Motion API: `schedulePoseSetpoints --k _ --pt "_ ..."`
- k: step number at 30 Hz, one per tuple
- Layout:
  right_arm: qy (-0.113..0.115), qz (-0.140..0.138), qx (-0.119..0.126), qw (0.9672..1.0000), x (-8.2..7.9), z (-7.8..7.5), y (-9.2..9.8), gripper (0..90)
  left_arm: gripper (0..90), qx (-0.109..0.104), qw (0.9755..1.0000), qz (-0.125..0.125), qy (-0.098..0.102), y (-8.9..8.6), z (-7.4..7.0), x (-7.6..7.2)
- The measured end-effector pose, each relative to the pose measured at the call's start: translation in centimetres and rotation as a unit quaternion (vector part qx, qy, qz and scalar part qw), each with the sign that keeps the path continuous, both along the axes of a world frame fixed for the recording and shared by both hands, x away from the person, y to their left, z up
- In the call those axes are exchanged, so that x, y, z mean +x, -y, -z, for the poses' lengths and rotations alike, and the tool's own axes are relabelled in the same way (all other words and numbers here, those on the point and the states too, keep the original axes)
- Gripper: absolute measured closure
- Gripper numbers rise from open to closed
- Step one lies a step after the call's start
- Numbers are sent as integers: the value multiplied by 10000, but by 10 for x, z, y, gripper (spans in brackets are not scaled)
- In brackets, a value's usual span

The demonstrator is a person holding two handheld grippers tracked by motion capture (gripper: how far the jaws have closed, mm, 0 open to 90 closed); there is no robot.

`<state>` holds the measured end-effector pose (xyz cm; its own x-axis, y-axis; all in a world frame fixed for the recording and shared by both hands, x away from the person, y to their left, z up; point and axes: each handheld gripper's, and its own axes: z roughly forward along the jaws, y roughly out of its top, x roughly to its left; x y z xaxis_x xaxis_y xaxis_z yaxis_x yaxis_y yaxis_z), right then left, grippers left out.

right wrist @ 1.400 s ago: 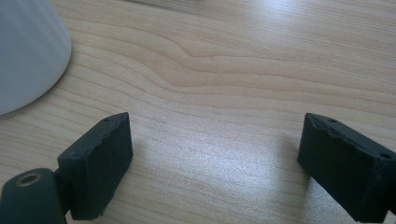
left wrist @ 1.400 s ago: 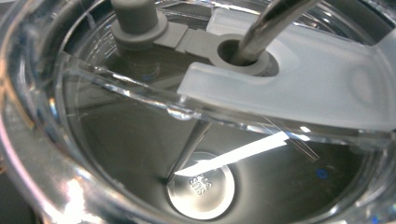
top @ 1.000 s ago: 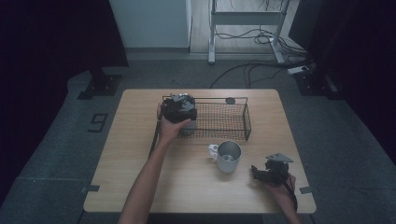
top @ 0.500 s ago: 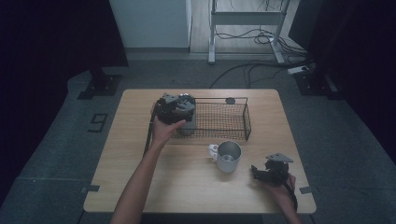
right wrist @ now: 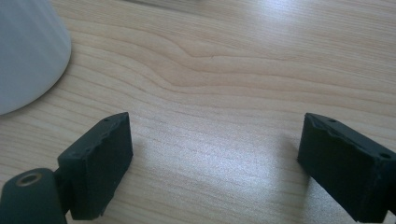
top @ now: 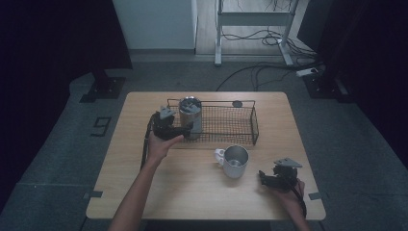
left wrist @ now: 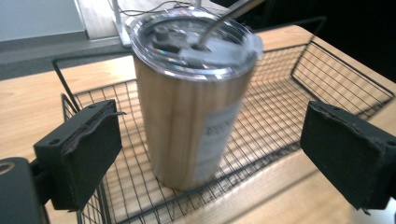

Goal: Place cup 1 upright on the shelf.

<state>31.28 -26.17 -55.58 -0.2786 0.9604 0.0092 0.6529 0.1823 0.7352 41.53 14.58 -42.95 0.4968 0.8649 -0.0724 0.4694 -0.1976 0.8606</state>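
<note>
High view shows the tumbler (top: 190, 117) standing upright in the left end of the wire basket (top: 243, 126), with the left gripper (top: 185, 129) just beside it on the near-left side. The main risk, as I judge it, is a knock: the tumbler is tall and narrow, so a jaw that clips its wall or catches the basket rim could tip it over or drag the light basket across the table (top: 202, 192). In the left gripper view the tumbler (left wrist: 196, 98) sits between the two black jaws but a little beyond them, and clear gaps remain on both sides. Those jaws have just been closing, yet the pads do not press on anything, so the left gripper is released. The right gripper (top: 263, 177) rests on the table at the near right, its jaws apart and holding nothing, just right of the metal mug (top: 235, 161).
</note>
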Motion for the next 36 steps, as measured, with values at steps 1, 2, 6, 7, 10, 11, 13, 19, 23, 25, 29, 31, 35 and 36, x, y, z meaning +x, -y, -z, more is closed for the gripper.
schedulePoseSetpoints --k 1,2,6,7,10,11,13,19,23,25,29,31,35,36 --pt "-2 5 3 10000 0 0 0 99 59 -5 10000 19 -9 -1 1 -4" --pt "-2 5 3 10000 0 0 0 99 59 -18 10000 37 -15 -1 2 -6" --pt "-1 16 13 10000 0 0 0 99 65 47 10000 22 23 -4 8 -23" --pt "-1 16 13 10000 0 0 0 99 65 47 10000 22 23 -4 8 -23" --pt "0 11 9 10000 0 0 0 100 67 58 10000 15 78 -9 13 -35" --pt "0 11 9 10000 0 0 0 100 68 58 10000 15 78 -9 13 -35" --pt "-1 15 10 10000 0 0 0 100 70 60 9999 32 75 -13 18 -45" --pt "0 18 11 10000 0 0 0 101 85 16 10000 67 -4 -21 29 -60" --pt "1 19 11 10000 0 0 0 102 86 95 9999 59 -82 -27 39 -73" --pt "1 17 10 10000 0 0 0 102 86 118 9999 60 -85 -29 42 -77" --pt "2 18 10 10000 0 0 0 102 94 223 9996 38 -143 -37 55 -87" --pt "1 18 10 10000 0 0 0 102 97 271 9994 61 -219 -40 61 -90" --pt "2 19 12 10000 0 0 0 103 97 353 9988 56 -332 -44 74 -97" --pt "2 19 12 10000 0 0 0 103 97 353 9988 56 -332 -44 74 -97"
